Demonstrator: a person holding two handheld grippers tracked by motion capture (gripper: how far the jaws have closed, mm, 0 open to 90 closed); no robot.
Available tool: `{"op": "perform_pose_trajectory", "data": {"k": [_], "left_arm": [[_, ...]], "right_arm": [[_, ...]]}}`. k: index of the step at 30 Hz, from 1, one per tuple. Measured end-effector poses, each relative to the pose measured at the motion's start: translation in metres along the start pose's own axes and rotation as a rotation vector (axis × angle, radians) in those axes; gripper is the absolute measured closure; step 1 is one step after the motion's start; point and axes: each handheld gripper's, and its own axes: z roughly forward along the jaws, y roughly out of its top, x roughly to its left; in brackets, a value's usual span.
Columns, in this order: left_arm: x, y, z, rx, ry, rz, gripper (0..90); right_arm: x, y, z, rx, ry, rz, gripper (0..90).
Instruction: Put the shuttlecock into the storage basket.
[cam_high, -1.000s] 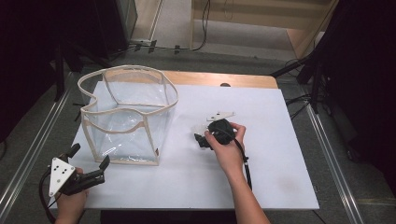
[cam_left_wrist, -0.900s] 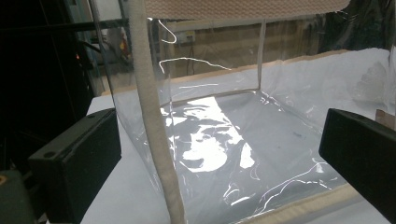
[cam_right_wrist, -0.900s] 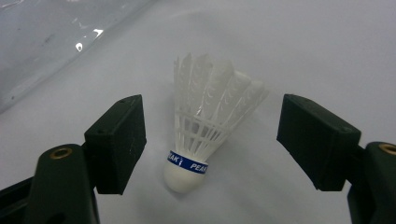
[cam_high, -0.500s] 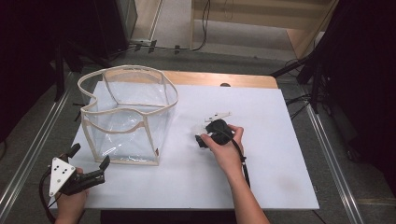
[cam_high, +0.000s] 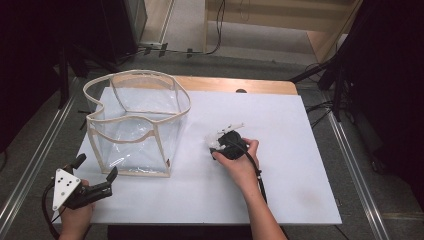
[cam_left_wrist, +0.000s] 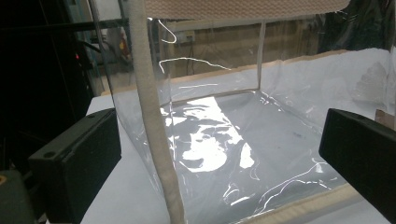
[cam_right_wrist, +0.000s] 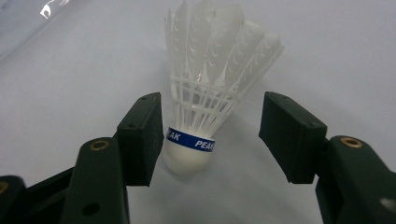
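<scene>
1. Right now, the right claw (cam_high: 216, 146) is sitting near the middle of the high view, on the white table (cam_high: 300, 190), with the person's right hand (cam_high: 240, 160) wrapped around it.
2. One shuttlecock (cam_right_wrist: 210, 93) is lying on the table between the two jaws of that claw, in the middle of the right gripper view.
3. Its round white nose, with the blue band, is pointing down toward the bottom of that view, and its feathers are fanning up and away from the claw.
4. So its long line is running straight out from the claw, not across it.
5. The jaws have just been closing in on it, yet they are apart: the left jaw is just beside the nose, maybe touching it, and the right jaw has a clear gap.
6. The right hand is much nearer to the shuttlecock than the left hand is.
7. The left claw (cam_high: 95, 172) is waiting at the lower left of the high view with its jaws wide apart and nothing in them.
8. It is pointing at the one clear bag (cam_high: 135, 120) with the cloth trim, which is standing open at the left of the table.
9. Counting up: one shuttlecock, one bag, two claws.
</scene>
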Motion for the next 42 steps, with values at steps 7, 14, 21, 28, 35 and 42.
{"op": "perform_pose_trajectory", "data": {"k": [7, 14, 21, 28, 35, 42], "left_arm": [[0.000, 0.000, 0.000, 0.000, 0.000, 0.000, 0.0], [0.000, 0.000, 0.000, -0.001, 0.001, -0.004, 0.0], [0.000, 0.000, 0.000, 0.000, 0.001, -0.004, 0.0], [0.000, 0.000, 0.000, 0.000, 0.000, -0.001, 0.0], [0.000, 0.000, 0.000, 0.000, 0.000, -0.002, 0.0], [0.000, 0.000, 0.000, 0.000, -0.001, 0.000, 0.0]], "right_arm": [[0.003, -0.002, 0.000, 0.003, 0.015, 0.035, 42.8], [0.005, -0.005, 0.002, 0.026, 0.045, 0.065, 47.4], [0.006, -0.009, 0.007, 0.052, 0.035, 0.068, 53.2], [0.003, -0.011, 0.007, 0.051, 0.037, 0.053, 62.4], [0.003, -0.010, 0.006, 0.028, 0.050, 0.041, 62.5], [0.003, -0.007, 0.002, -0.008, 0.052, 0.039, 62.5]]}}
